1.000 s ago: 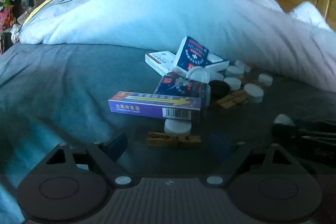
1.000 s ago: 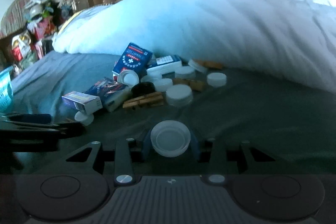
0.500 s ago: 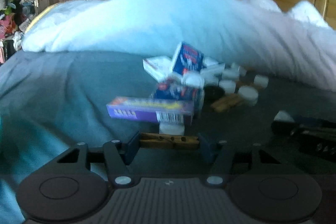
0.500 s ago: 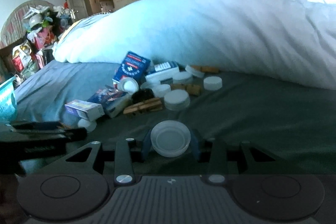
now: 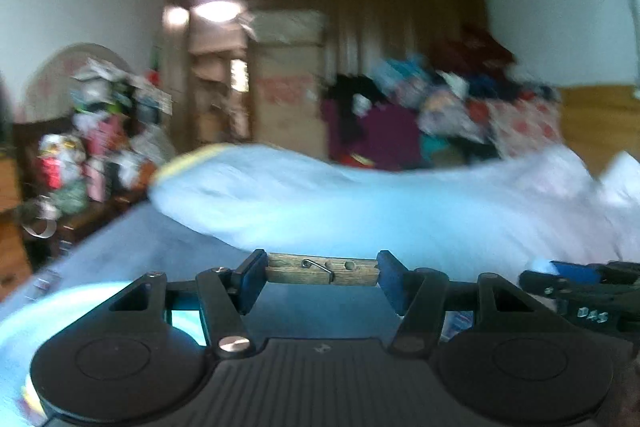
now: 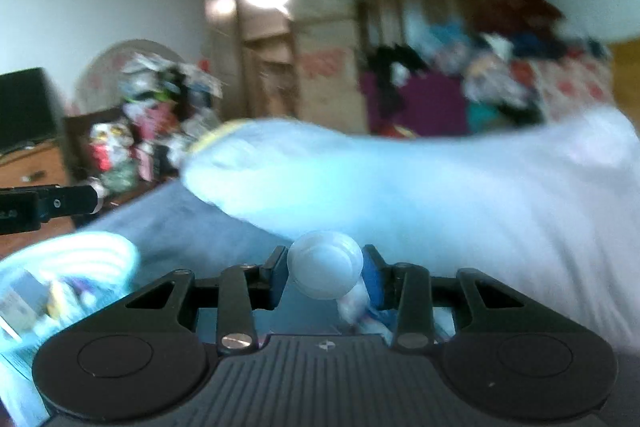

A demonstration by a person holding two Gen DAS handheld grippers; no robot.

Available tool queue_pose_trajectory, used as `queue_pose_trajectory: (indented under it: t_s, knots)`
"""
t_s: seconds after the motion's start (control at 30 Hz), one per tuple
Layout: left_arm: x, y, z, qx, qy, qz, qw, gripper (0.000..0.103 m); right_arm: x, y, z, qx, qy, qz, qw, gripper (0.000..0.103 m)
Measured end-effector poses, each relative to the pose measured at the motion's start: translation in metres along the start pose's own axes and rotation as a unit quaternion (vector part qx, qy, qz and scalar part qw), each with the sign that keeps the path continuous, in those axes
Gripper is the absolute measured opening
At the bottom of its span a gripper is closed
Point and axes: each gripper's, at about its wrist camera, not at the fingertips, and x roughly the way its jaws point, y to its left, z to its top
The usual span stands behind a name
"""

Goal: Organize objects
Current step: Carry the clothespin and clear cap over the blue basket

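My left gripper (image 5: 322,277) is shut on a wooden clothespin (image 5: 322,270), held crosswise between the blue pads and lifted well above the bed. My right gripper (image 6: 326,273) is shut on a white plastic bottle cap (image 6: 325,269), also raised. The right gripper shows at the right edge of the left wrist view (image 5: 580,293); the left gripper shows at the left edge of the right wrist view (image 6: 48,205). The pile of boxes, caps and clothespins is out of view. Both views are blurred by motion.
A light blue basket (image 6: 76,267) holding small items sits at lower left; its rim also shows in the left wrist view (image 5: 60,307). A white-blue duvet (image 5: 380,203) lies across the grey-blue bed (image 6: 172,223). A cluttered shelf (image 5: 92,147), cardboard boxes (image 5: 288,87) and piled clothes (image 5: 432,115) stand behind.
My left gripper closed on the clothespin and lifted it. Both grippers tilted up and swung left, away from the pile; the basket came into view. The right gripper still holds the cap.
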Motion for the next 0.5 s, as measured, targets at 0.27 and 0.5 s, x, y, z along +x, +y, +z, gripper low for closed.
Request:
queue_pose_trajectory:
  t_s: [0.27, 0.5]
  knots:
    - [-0.022, 0.126, 0.045, -0.04, -0.003, 0.111, 0.993, 0.062, 0.029, 0.109, 0.085, -0.047, -0.005, 0.109, 0.993, 0.04]
    - [-0.022, 0.238, 0.066, -0.075, 0.078, 0.173, 0.979, 0.062, 0.067, 0.201, 0.129, -0.078, 0.044, 0.181, 0.979, 0.04]
